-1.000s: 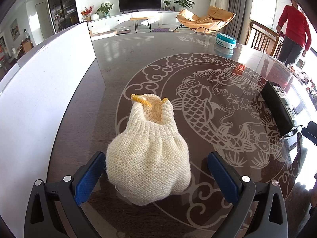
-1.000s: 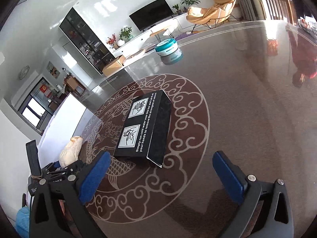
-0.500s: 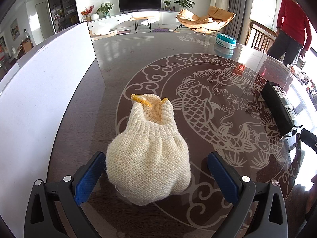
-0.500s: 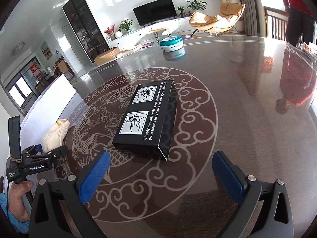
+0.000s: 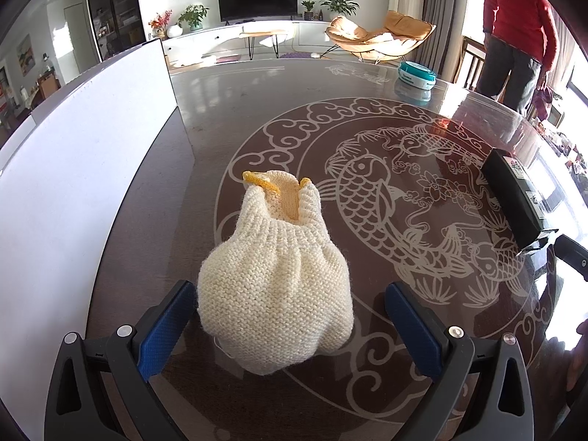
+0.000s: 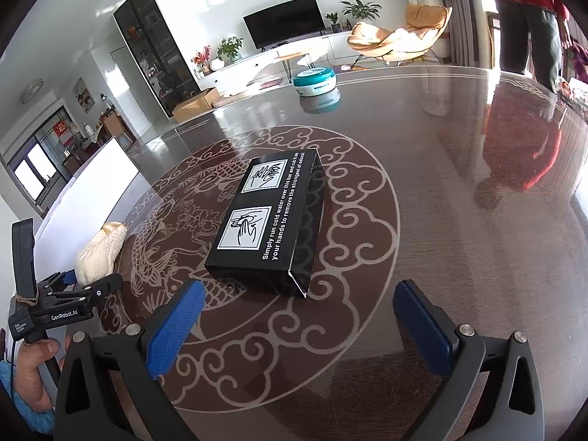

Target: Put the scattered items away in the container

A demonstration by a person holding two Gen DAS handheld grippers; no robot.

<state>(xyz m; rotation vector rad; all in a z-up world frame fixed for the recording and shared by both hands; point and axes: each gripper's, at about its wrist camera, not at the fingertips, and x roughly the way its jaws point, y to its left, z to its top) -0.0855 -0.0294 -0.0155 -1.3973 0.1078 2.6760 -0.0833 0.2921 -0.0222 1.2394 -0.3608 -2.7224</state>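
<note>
A cream knitted item [image 5: 277, 275] with a yellow rim lies on the dark glass table; it also shows in the right wrist view [image 6: 99, 251]. My left gripper [image 5: 290, 321] is open, its blue pads either side of the item's near end, not squeezing it. A black printed box [image 6: 272, 220] lies flat on the table; it also shows at the right of the left wrist view [image 5: 514, 198]. My right gripper [image 6: 299, 325] is open and empty, just short of the box's near end. A large white container wall [image 5: 84, 154] stands to the left.
A teal and white round tin [image 6: 316, 81] sits at the table's far side. A person in red [image 5: 518, 29] stands beyond the far right edge. The left gripper's body [image 6: 66, 301] is seen at the left of the right wrist view.
My right gripper has swung to face the black box more squarely and come a little closer. The left gripper and knitted item have not moved. The person in red shifted nearer.
</note>
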